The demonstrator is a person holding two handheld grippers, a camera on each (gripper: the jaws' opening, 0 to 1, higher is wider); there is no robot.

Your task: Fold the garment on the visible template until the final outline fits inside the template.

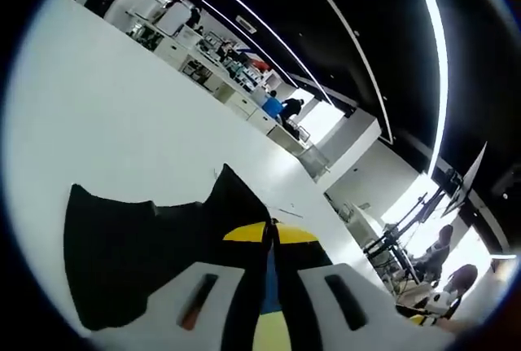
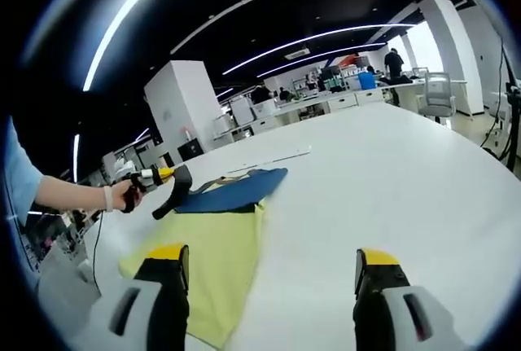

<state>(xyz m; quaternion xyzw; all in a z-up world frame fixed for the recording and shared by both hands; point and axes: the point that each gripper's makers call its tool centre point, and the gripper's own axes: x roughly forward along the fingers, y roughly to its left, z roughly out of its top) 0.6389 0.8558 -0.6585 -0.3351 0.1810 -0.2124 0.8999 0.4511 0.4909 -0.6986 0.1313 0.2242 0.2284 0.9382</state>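
Observation:
The garment (image 2: 236, 192) is dark blue and lies partly folded on the far end of the yellow template (image 2: 212, 261) on the white table. The left gripper (image 2: 167, 184), held in a hand, sits at the garment's left end. In the left gripper view the cloth (image 1: 138, 253) looks black and spreads left of the jaws, rising to a peak near them. The left gripper (image 1: 271, 235) has its yellow-tipped jaws together on a fold of this cloth, with blue and yellow showing below. My right gripper (image 2: 273, 265) stands wide open above the template's near edge, holding nothing.
The white table (image 2: 407, 188) stretches far to the right and back. A thin pale strip (image 2: 273, 158) lies beyond the garment. A person's hand (image 2: 122, 196) and blue sleeve (image 2: 16, 176) are at the left. Desks, chairs and people stand in the distance.

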